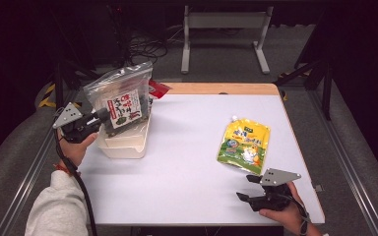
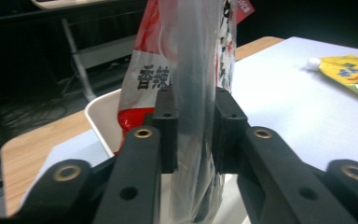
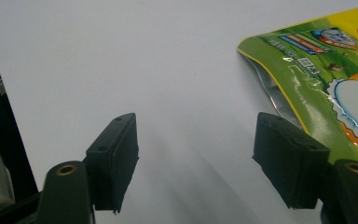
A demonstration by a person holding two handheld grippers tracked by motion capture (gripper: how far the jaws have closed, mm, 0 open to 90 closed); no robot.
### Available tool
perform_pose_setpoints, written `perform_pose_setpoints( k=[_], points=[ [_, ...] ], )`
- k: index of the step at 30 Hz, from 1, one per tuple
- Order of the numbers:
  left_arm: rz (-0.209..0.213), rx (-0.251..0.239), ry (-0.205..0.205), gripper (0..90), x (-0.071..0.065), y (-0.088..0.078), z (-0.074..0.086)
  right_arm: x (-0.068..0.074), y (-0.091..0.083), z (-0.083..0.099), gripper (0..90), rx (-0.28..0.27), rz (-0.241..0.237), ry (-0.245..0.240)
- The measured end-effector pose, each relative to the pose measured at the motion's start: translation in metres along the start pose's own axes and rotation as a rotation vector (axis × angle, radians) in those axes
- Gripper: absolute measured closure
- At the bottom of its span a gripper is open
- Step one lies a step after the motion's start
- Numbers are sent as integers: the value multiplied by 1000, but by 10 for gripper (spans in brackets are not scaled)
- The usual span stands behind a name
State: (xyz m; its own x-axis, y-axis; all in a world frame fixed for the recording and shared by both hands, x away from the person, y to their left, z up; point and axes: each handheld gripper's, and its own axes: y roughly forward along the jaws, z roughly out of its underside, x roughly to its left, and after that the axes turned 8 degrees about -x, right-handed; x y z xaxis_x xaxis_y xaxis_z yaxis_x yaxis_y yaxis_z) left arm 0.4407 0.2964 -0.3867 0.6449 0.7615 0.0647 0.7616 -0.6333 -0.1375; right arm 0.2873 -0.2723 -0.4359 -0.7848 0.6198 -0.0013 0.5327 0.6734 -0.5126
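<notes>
Nearest the lens, at the table's near right corner: right gripper (image 1: 248, 189), jaws spread wide over bare white tabletop (image 1: 187, 147), holding nothing, parked just short of a flat yellow-and-green spouted foil pouch (image 1: 243, 144) lying label-up. Across at the left edge: left gripper (image 1: 101, 117) pinching the side of a clear zip-top plastic bag (image 1: 120, 96) with dark contents and a red-and-white printed label, held upright above a cream rectangular plastic bin (image 1: 125, 142). Jaws pressed onto the bag's film from both sides, seen edge-on in the left gripper view (image 2: 196, 116). Behind it, standing in the bin: a red-and-white printed snack packet (image 2: 142, 79). Step in hand, seemingly: packing or unpacking the bin, clear bag mid-transfer at its rim; direction not readable. Next move likely calls for steady carriage of the limp bag, then closing the idle right jaws on the pouch's thin edge.
</notes>
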Motion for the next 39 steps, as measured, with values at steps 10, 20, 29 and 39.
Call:
perform_pose_setpoints(
  k=[10, 20, 29, 39],
  points=[
    [-60, -47, -23, 594, -6, -14, -4, -5, -4, -2, 309, -19, 18, 6],
    [-114, -77, -32, 417, -27, -45, -13, -23, -13, -10, 345, -86, 103, 31],
    [-93, -39, -4, 351, -60, -58, -6, -57, -14, -10, 359, -101, 203, 80],
    [-17, 34, -6, 286, -106, -68, 14, -96, -8, 0, 357, -76, 278, 176]
  ],
)
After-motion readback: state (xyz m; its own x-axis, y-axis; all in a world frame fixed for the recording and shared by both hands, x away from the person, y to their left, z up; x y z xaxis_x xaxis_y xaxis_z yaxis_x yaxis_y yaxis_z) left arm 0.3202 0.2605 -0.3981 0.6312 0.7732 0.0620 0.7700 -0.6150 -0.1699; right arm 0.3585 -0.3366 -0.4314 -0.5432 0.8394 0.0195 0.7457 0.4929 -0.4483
